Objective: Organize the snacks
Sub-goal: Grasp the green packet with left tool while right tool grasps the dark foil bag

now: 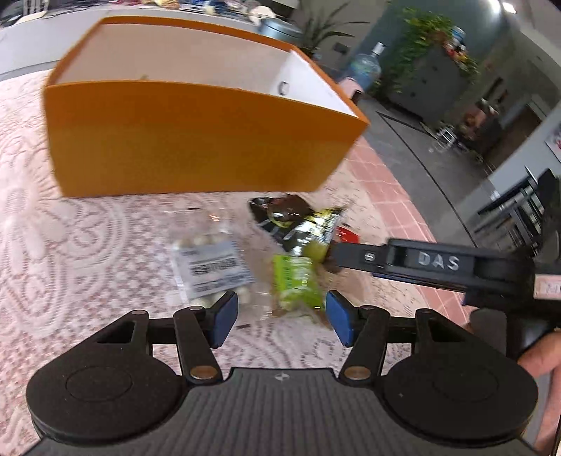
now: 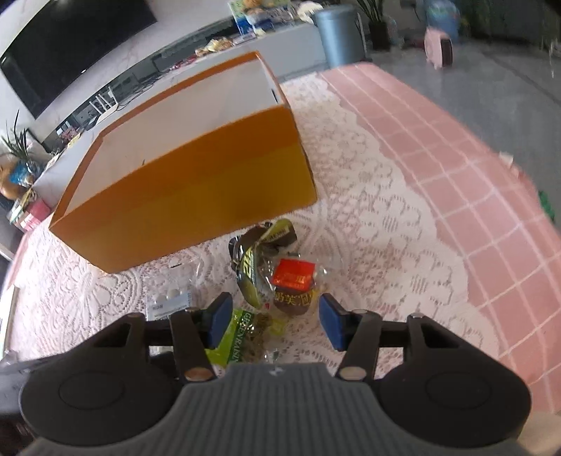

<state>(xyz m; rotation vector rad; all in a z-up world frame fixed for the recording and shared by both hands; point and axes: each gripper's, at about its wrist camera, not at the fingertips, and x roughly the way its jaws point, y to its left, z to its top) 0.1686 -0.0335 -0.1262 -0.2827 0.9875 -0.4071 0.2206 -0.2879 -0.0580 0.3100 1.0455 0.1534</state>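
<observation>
An open orange box (image 1: pixel 196 140) with a white inside stands on the lace tablecloth; it also shows in the right wrist view (image 2: pixel 196 196). In front of it lie several snack packs: a clear bag of white candies (image 1: pixel 210 266) (image 2: pixel 168 298), a green raisin pack (image 1: pixel 294 284) (image 2: pixel 245 336), a black and green pack (image 1: pixel 298 224) (image 2: pixel 256 259) and a brown pastry pack with a red label (image 2: pixel 292 284). My left gripper (image 1: pixel 282 321) is open just above the green pack. My right gripper (image 2: pixel 273 321) is open over the pile; its arm (image 1: pixel 438 266) shows in the left wrist view.
The table carries white lace (image 2: pixel 378 217) over a pink checked cloth (image 2: pixel 473 175), with its edge at the right. Beyond it are a grey floor, a bin (image 2: pixel 336 31), plants, a TV (image 2: pixel 70 42) and a cluttered counter.
</observation>
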